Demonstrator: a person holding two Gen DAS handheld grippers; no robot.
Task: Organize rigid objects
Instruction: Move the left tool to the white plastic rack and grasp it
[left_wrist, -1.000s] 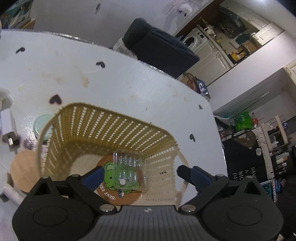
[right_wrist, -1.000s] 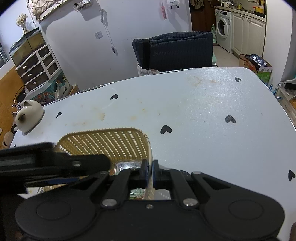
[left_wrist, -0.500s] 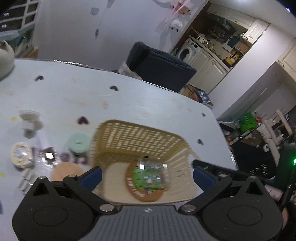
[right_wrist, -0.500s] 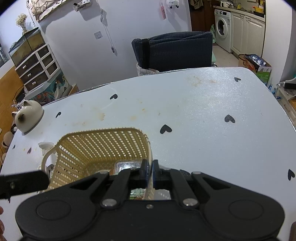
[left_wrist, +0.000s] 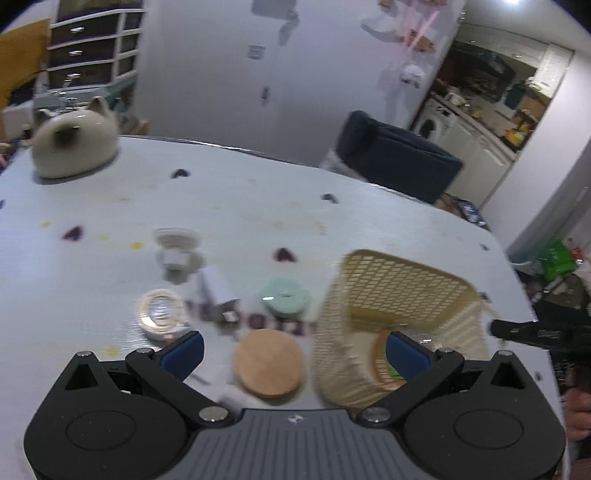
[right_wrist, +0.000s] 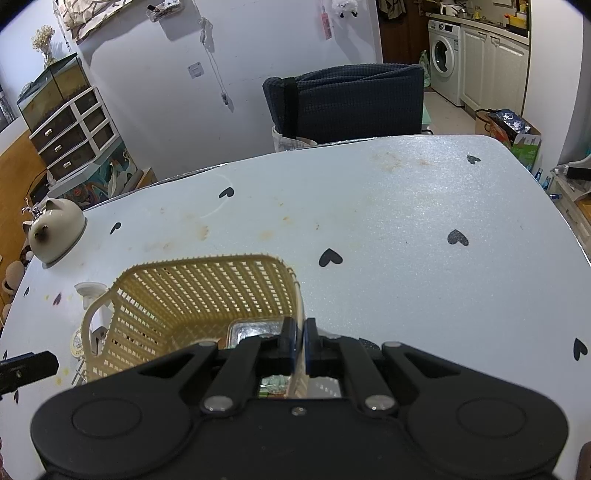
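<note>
A yellow lattice basket (left_wrist: 399, 306) (right_wrist: 199, 295) stands on the white table. Inside it lie a round coaster with a green print (left_wrist: 380, 362) and a clear plastic box (right_wrist: 255, 330). My right gripper (right_wrist: 299, 336) is shut on the basket's right rim. My left gripper (left_wrist: 295, 350) is open and empty, above a plain wooden coaster (left_wrist: 267, 367). Left of the basket lie a mint round lid (left_wrist: 284, 297), a white charger (left_wrist: 218, 291), a tape roll (left_wrist: 160, 312) and a white suction hook (left_wrist: 175, 245).
A cat-shaped ceramic pot (left_wrist: 74, 142) (right_wrist: 55, 230) sits at the table's far left corner. A dark blue chair (right_wrist: 347, 99) stands behind the far edge. The table's right half (right_wrist: 424, 240) shows only printed hearts.
My left gripper has pulled back out of the basket and swung left, so the loose items on the table now lie ahead of it. The right gripper has stayed on the rim.
</note>
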